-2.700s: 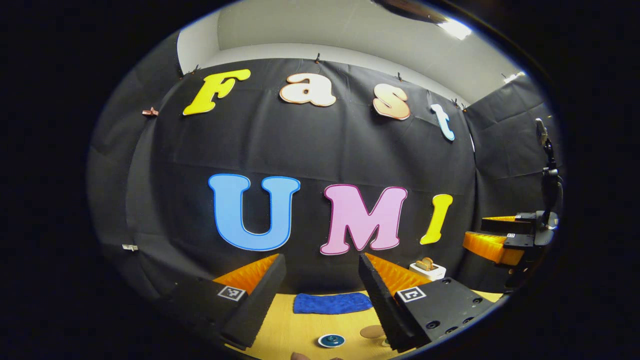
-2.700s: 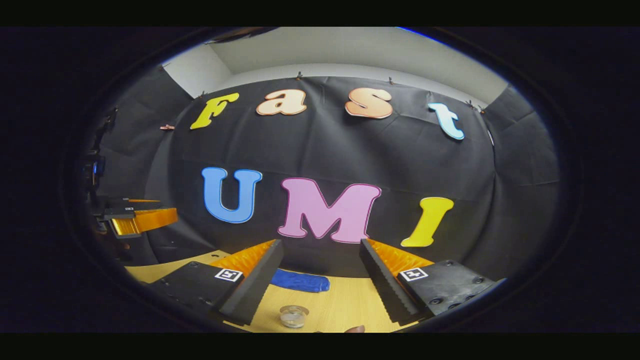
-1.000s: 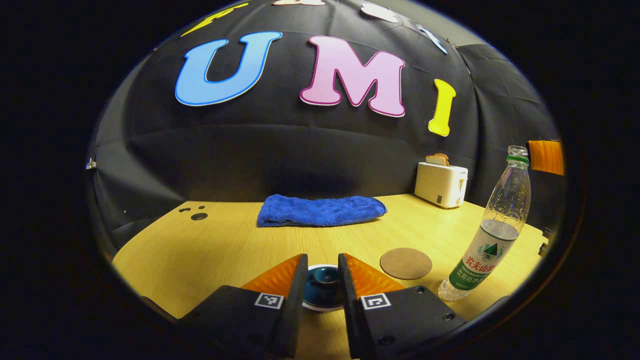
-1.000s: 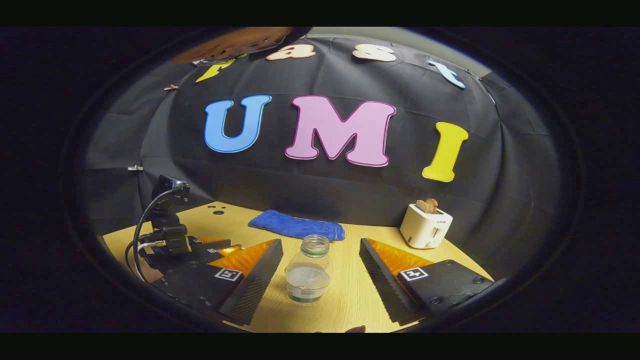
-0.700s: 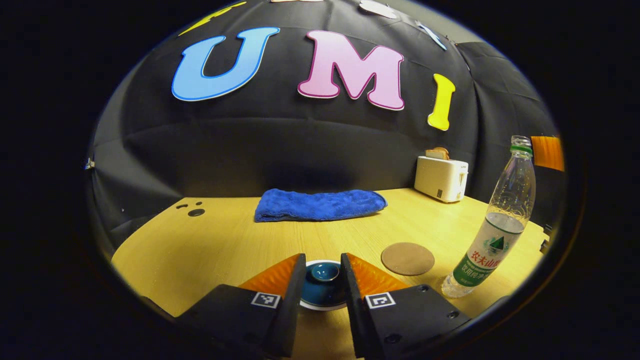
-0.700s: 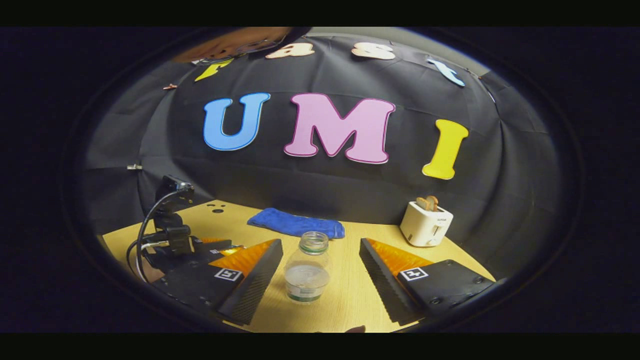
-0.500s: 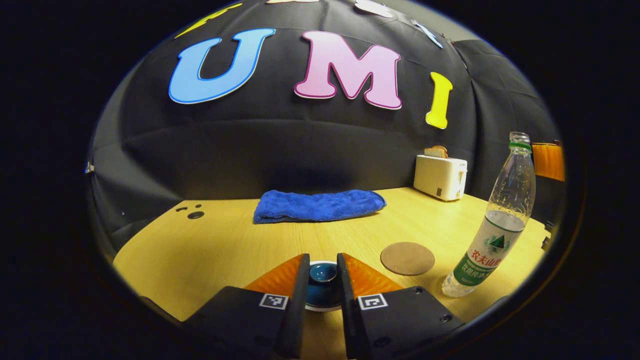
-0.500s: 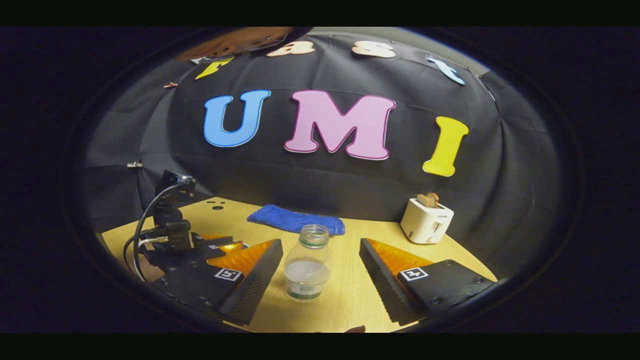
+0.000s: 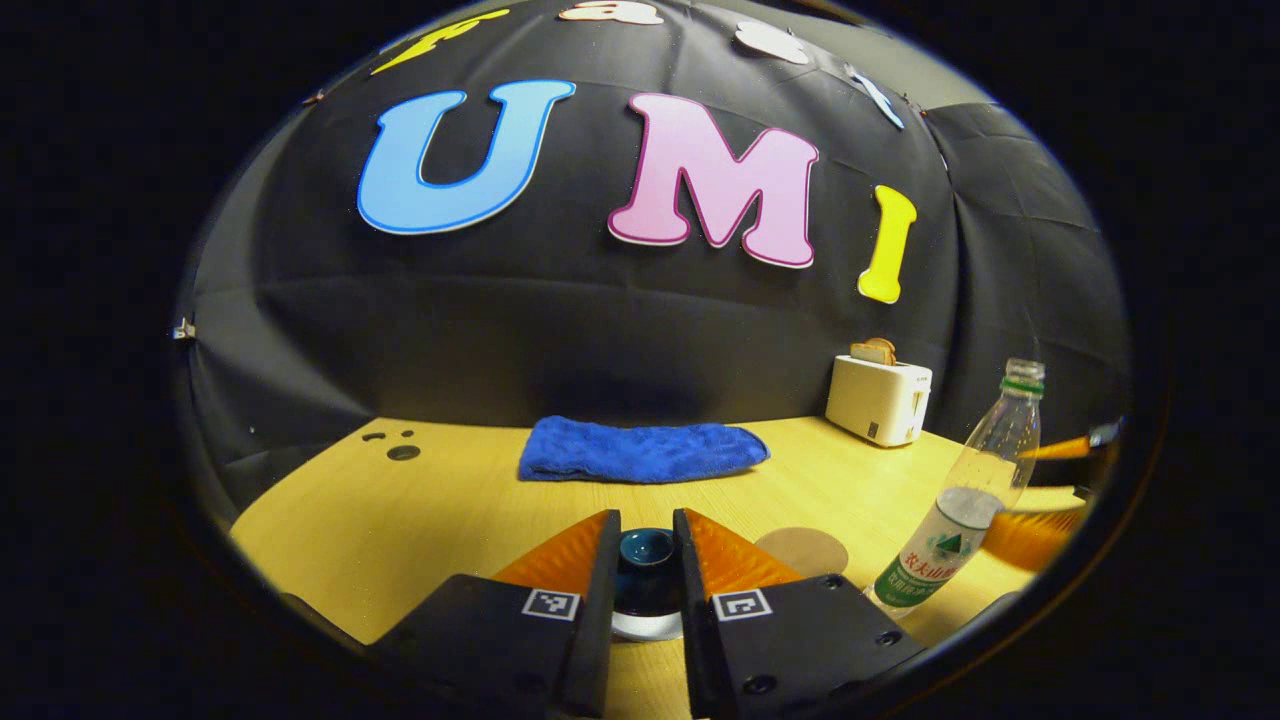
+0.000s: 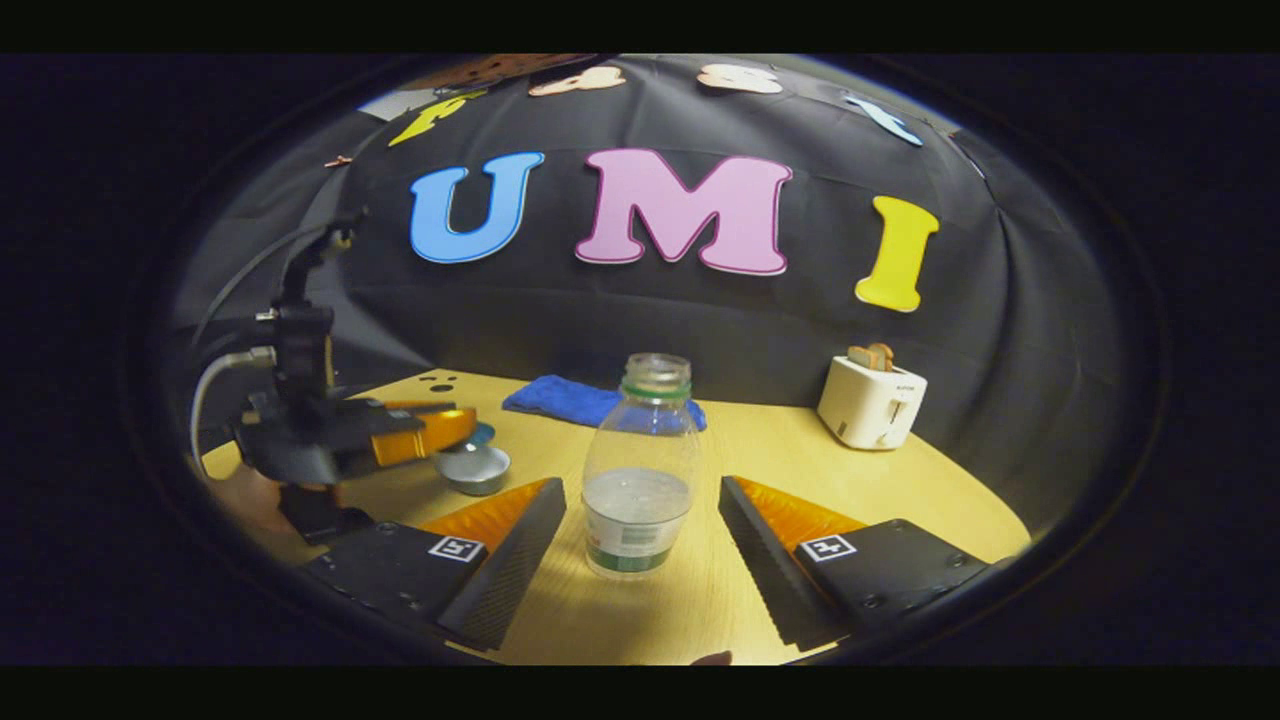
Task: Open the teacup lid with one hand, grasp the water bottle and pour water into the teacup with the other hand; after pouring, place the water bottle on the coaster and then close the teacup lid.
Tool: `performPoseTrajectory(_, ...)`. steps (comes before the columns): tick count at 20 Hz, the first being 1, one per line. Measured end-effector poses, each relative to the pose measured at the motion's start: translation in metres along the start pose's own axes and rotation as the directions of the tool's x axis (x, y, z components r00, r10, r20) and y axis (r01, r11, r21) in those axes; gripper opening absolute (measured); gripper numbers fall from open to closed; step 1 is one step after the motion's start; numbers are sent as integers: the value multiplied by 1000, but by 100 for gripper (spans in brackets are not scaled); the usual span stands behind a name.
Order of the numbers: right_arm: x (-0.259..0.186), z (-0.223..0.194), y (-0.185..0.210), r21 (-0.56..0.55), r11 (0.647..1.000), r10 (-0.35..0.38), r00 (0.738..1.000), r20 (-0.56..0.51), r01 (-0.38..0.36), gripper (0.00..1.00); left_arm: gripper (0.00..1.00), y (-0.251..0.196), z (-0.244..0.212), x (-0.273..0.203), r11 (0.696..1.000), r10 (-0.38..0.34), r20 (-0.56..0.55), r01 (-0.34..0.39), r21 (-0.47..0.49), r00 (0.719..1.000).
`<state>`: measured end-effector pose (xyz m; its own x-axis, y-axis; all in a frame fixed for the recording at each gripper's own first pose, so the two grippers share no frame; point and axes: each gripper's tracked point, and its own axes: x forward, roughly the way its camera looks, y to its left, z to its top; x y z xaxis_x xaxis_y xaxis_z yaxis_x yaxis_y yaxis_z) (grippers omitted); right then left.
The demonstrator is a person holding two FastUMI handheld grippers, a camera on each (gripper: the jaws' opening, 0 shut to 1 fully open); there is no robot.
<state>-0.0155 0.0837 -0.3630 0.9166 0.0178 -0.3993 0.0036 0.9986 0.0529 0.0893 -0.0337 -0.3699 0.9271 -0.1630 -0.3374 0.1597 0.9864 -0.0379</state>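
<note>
In the left gripper view, the teacup lid (image 9: 646,553) sits between the left gripper (image 9: 645,560)'s 2 fingers, which are clamped on its knob, above the teacup (image 10: 473,467) on the table (image 9: 400,510). The coaster (image 9: 802,550) lies just right of them. In the right gripper view, the right gripper (image 10: 640,530) has its fingers wide apart, flanking the upright, uncapped water bottle (image 10: 640,470) without touching it. Farther back lie a blue towel (image 9: 640,450) and a toaster (image 10: 868,400).

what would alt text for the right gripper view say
An open right gripper flanks an uncapped, partly filled water bottle standing on a wooden table. To the left, the left gripper holds a lid just above a teacup; a blue towel and white toaster sit behind.
</note>
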Motion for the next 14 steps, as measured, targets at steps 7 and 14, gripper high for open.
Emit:
performPoseTrajectory(7,23,-39,-1,42,999,-21,999,-38,22,98,34,14,21,-20,1000,18,15,-19,19,1000)
performPoseTrajectory(14,44,-45,3,7,999,-35,998,-61,36,79,34,24,19,-25,999,40,12,-41,2,999)
